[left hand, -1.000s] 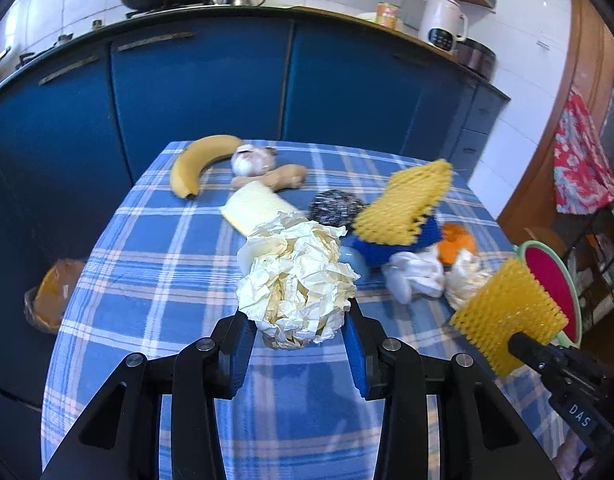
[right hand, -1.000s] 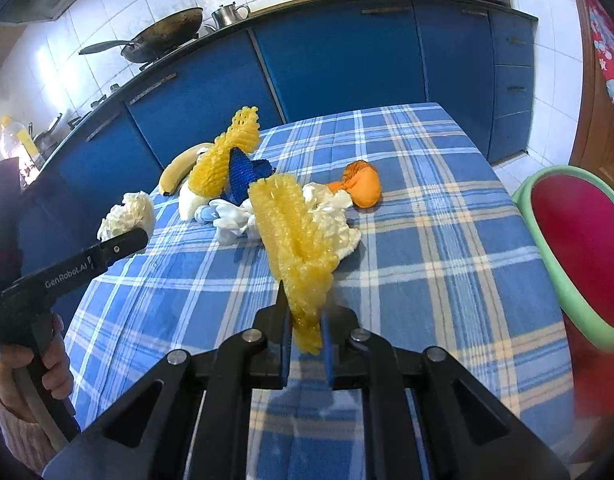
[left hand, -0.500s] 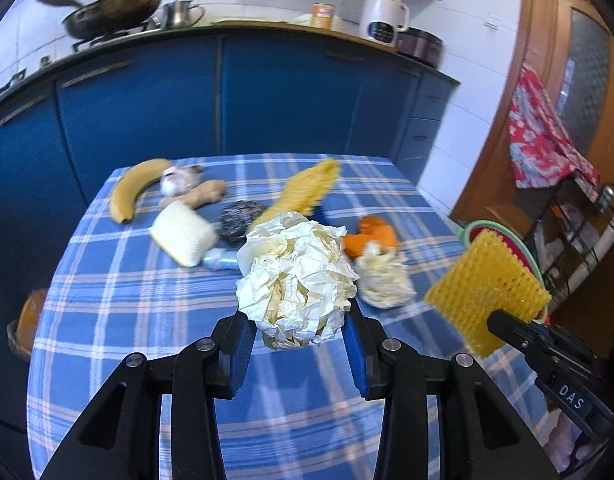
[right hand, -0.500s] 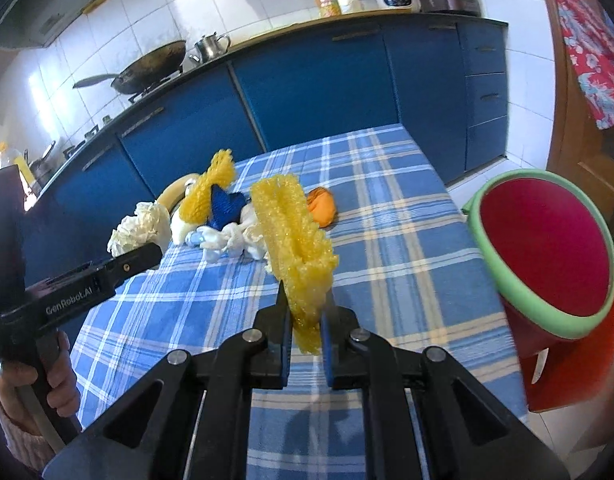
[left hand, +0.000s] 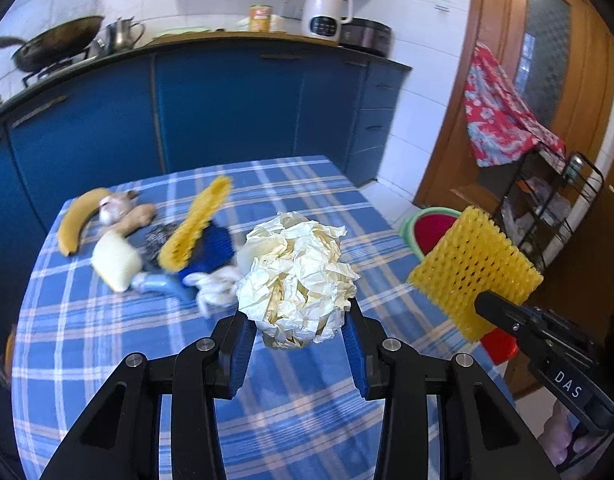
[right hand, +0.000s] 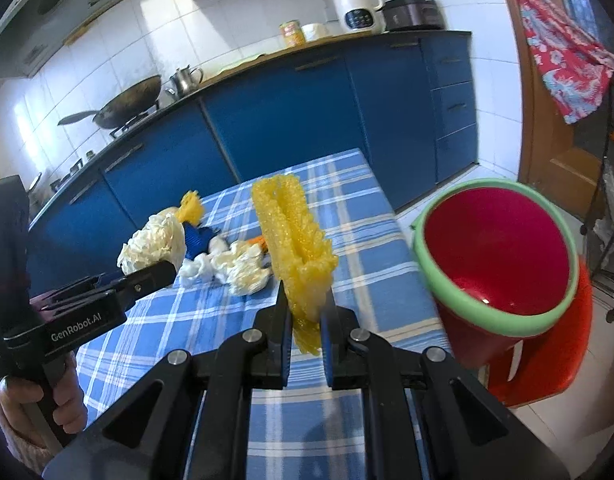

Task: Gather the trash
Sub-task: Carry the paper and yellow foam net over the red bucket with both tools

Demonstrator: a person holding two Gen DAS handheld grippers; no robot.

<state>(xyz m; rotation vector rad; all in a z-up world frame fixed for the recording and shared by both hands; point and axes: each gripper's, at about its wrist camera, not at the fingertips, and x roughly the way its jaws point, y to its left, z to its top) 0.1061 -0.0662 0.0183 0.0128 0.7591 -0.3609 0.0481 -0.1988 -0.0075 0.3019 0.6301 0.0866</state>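
Trash in both hands, neither piece binned yet. Left gripper [left hand: 295,344] clamped on a crumpled paper ball [left hand: 295,280], held above the checked tablecloth [left hand: 119,320]. Right gripper [right hand: 305,320] pinched tight on the lower end of a yellow foam fruit net [right hand: 295,248], which stands upright out of the jaws.

Red bucket with green rim [right hand: 495,256] sits off the table's right edge, mouth open, on what looks like a red stool. Likely the drop target.

Risks, as judged:
- Paper ball is bulky and springy; the pads catch only its lower part. A quick swing could let it roll out short of the bucket, onto table or floor.
- Foam net is held by a narrow strip. It is floppy; on release it may cling to a pad or catch the rim and hang outside.
- Both grippers are close together, so they could knock each other over the one opening.
- Bucket looks perched and light; a bump on the rim could tip it.

More trash is left on the cloth: second foam net [left hand: 195,228], white wads [right hand: 243,268]. Banana [left hand: 79,220] and ginger [left hand: 137,216] are food, not to be swept in.
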